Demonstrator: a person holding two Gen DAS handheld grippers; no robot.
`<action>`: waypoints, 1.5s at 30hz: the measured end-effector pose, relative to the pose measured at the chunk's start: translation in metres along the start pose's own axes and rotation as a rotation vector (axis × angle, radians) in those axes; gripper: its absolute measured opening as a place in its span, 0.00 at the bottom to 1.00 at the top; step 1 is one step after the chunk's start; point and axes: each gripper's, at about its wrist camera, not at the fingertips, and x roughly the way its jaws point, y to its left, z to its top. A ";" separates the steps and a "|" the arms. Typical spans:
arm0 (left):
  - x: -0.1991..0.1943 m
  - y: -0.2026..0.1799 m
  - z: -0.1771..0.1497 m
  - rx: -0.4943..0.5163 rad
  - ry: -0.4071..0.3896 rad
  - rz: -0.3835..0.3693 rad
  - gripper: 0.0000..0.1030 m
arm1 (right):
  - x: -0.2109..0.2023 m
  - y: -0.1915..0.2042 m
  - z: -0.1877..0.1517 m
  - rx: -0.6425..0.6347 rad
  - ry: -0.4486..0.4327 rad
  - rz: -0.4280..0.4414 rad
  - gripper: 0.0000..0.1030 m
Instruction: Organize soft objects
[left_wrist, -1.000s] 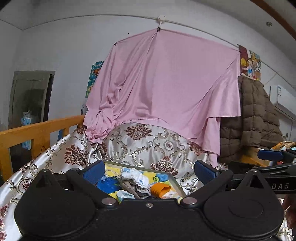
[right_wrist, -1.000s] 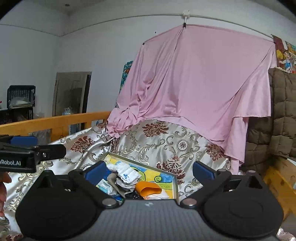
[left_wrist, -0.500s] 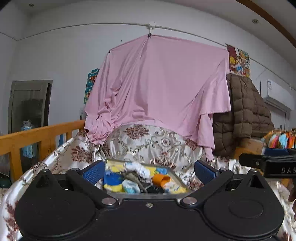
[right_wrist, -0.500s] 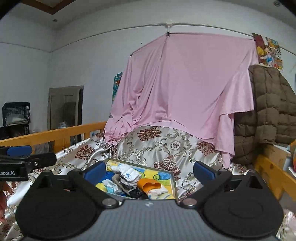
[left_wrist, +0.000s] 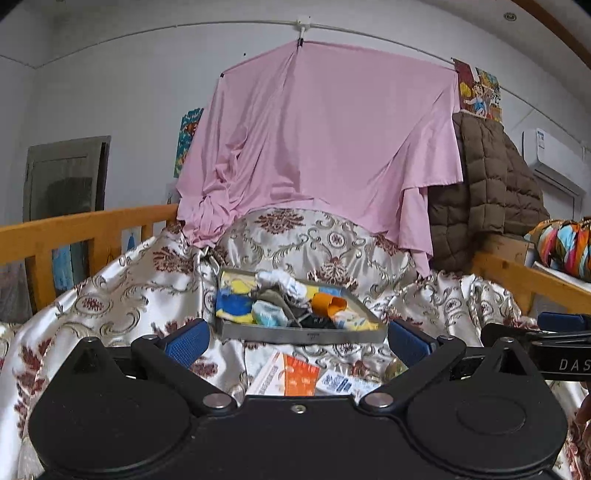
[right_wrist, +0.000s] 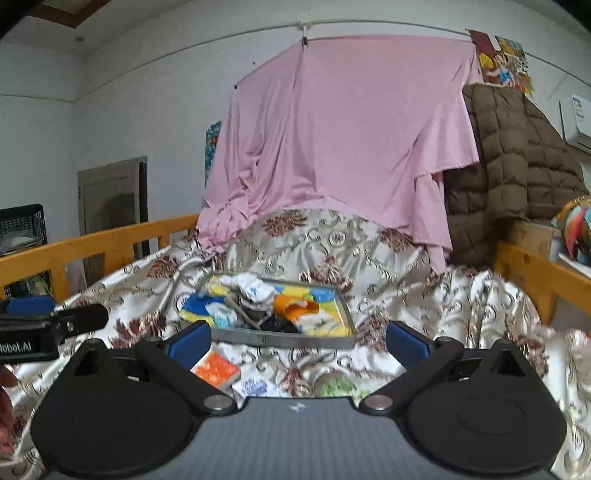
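Observation:
A grey metal tray (left_wrist: 295, 336) (right_wrist: 280, 339) lies on the floral bedspread ahead of both grippers. It holds a heap of soft pieces: a white sock (left_wrist: 284, 280) (right_wrist: 255, 290), an orange one (left_wrist: 327, 302) (right_wrist: 295, 308), a light blue one (left_wrist: 267, 312), dark ones (right_wrist: 277, 325). My left gripper (left_wrist: 297, 341) is open, its blue pads wide apart, short of the tray with nothing between them. My right gripper (right_wrist: 297, 341) is open too and empty, just before the tray. Each gripper shows at the edge of the other's view.
Small packets lie on the bedspread in front of the tray: an orange-white one (left_wrist: 291, 376) (right_wrist: 216, 369), a blue-printed one (left_wrist: 336, 382), a green one (right_wrist: 338, 386). Wooden bed rails (left_wrist: 85, 225) (right_wrist: 543, 273) run on both sides. A pink sheet (left_wrist: 325, 147) and brown quilted coat (left_wrist: 491, 184) hang behind.
Both grippers have pulled back and up from the tray; the tray now appears farther ahead and packets on the bedspread have come into view. Both stay open.

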 end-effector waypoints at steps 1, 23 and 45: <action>-0.001 0.000 -0.003 -0.002 0.004 0.000 0.99 | -0.001 0.000 -0.005 0.005 0.005 -0.004 1.00; -0.005 0.008 -0.046 -0.001 0.074 0.029 0.99 | 0.001 0.006 -0.066 0.012 0.079 -0.049 1.00; -0.002 0.000 -0.059 0.072 0.128 0.022 0.99 | 0.002 0.005 -0.071 0.044 0.089 -0.024 1.00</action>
